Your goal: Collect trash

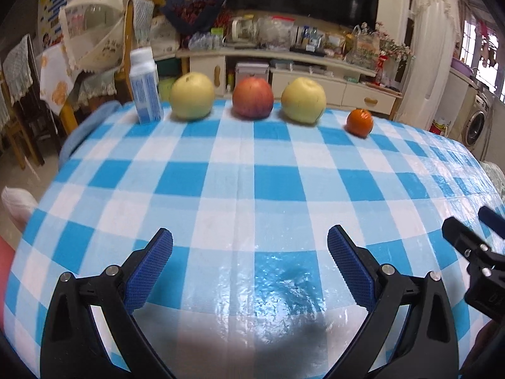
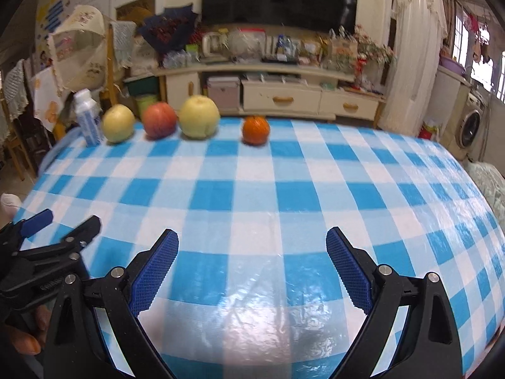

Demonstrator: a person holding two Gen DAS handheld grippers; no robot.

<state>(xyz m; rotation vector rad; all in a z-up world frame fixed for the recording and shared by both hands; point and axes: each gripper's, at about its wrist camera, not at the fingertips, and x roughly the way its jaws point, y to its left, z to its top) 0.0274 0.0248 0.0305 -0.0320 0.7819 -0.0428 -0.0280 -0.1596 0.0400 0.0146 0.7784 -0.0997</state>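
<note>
From the left wrist, the left gripper hovers over the checked tablecloth, fingers spread wide and empty. Far across the cloth a white bottle stands upright; right of the bottle sit a yellow pear, a red apple, another pear and an orange.

From the right wrist, the right gripper is likewise wide and empty. The bottle stands at the row's left end, touching nothing.

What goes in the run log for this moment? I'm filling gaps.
left gripper: open, empty | right gripper: open, empty | bottle: upright, far left of fruit row | trash: none collected
</note>
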